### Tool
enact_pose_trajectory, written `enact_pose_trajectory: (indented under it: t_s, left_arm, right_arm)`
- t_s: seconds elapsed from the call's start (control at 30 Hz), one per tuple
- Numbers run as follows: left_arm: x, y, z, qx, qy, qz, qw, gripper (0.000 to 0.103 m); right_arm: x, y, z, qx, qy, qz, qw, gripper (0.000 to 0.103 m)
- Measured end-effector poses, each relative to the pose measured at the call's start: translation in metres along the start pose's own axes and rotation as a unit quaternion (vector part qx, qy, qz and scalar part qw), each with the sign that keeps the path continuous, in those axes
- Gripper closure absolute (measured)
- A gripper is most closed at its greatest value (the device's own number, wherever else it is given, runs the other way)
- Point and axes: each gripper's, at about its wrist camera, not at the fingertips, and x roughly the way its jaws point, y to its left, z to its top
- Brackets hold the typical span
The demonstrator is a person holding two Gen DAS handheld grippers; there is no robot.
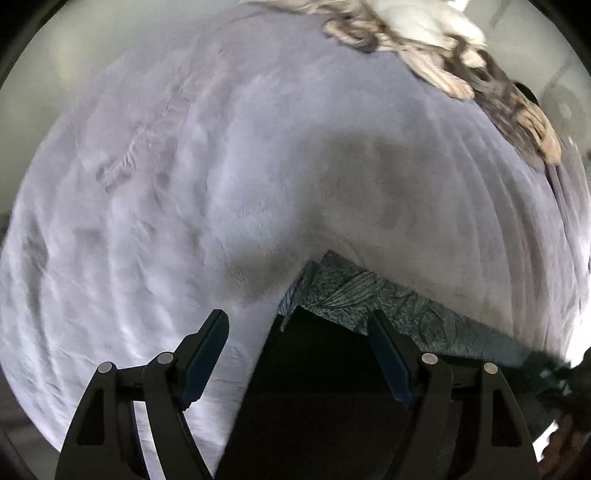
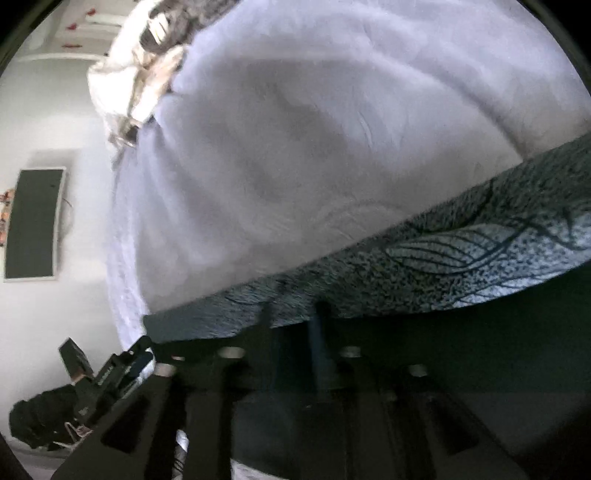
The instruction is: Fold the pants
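Note:
The pants (image 1: 373, 291) lie flat on a lavender blanket (image 1: 184, 184), dark cloth with a grey-blue leaf-print band along the far edge. My left gripper (image 1: 297, 334) hangs over their left corner, open. Its fingers (image 1: 207, 350) stand wide apart, with black cloth below them and nothing pinched. In the right wrist view the leaf-print band (image 2: 443, 251) runs across the picture. My right gripper (image 2: 293, 325) is smeared by motion at that edge; its fingers (image 2: 319, 325) show a narrow gap and seem to hold nothing. The left gripper (image 2: 107, 373) appears at the lower left, held by a dark-sleeved hand (image 2: 37, 417).
A shaggy brown-and-cream throw with a white cushion (image 1: 424, 22) lies at the blanket's far end. The same throw (image 2: 147, 74) shows in the right wrist view. A dark framed panel (image 2: 33, 225) hangs on the pale wall beyond the blanket's edge.

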Motion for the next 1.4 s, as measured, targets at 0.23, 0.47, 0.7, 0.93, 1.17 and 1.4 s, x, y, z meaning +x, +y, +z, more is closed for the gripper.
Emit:
enact_pose_trajectory:
  t_s: [0.23,0.47,0.7,0.93,1.17,1.4]
  left_arm:
    - [-0.025,-0.096,-0.042,0.137,0.033,-0.065,0.9879,0.025]
    - [-0.027,-0.269,-0.114,0.219,0.085,-0.148,0.9606,0.025]
    - [-0.010,-0.418,-0.171,0.254,0.128,-0.207,0.9361,0.025]
    - [0.028,-0.487,-0.208,0.286,0.169,-0.172,0.9276,0.025]
    - [0.023,-0.516,-0.200,0.301,0.146,-0.156,0.9293,0.025]
    - [0.037,-0.548,-0.148,0.266,0.103,-0.137,0.9486,0.025]
  right_arm:
    - [-0.097,-0.044,-0.037,0.038,-0.052,-0.015,0.998,0.033]
    - [-0.216,-0.200,-0.088,0.216,-0.144,-0.013,0.966,0.033]
    - [-0.310,-0.312,-0.107,0.264,-0.203,-0.063,0.941,0.033]
    - [-0.297,-0.373,-0.097,0.257,-0.110,0.050,0.959,0.035]
    - [-0.301,-0.353,-0.059,0.235,-0.131,0.145,0.952,0.091]
    - [-0.334,-0.348,0.046,0.210,-0.164,0.084,0.960,0.048]
